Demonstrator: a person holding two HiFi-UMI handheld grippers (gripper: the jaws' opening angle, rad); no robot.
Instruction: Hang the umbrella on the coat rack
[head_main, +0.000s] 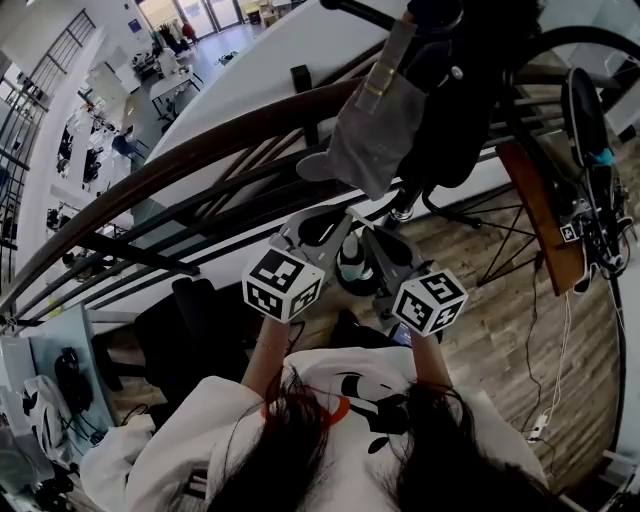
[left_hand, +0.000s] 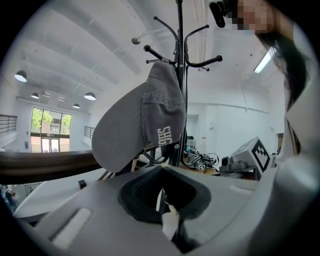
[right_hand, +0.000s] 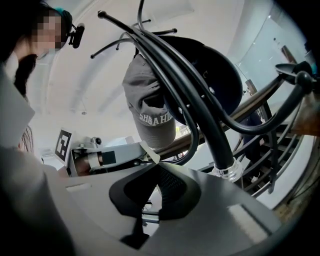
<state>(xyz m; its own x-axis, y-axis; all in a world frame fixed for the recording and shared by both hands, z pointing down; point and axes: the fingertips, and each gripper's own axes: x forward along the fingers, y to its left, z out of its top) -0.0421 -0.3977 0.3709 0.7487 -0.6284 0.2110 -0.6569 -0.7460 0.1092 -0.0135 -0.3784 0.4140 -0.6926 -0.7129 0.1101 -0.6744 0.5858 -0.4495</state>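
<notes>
In the head view the coat rack (head_main: 356, 11) stands at the top middle, on the near side of a curved brown railing (head_main: 200, 150). A grey cap (head_main: 375, 135) hangs on the rack. Right beside the cap hangs a black bulk (head_main: 455, 110); whether that bulk is the umbrella cannot be told. Below the rack, over the wooden floor (head_main: 480, 330), the left gripper (head_main: 318, 238) and the right gripper (head_main: 385, 262) are held close together, both pointing at the rack's lower part.

The left gripper view looks up the rack's thin pole (left_hand: 180, 65) to its hooks. The cap (left_hand: 145, 115) hangs against the pole, just above the left gripper (left_hand: 161, 170). Its fingers are closed together with nothing between them.

In the right gripper view a thick black tube (right_hand: 200, 115) with a clear ring (right_hand: 227, 172) runs just beside the right gripper (right_hand: 152, 155). The cap (right_hand: 152, 117) and the black bulk (right_hand: 205, 70) hang behind the tube. These fingers meet at their tips and are also empty. Neither gripper has hold of the umbrella.
</notes>
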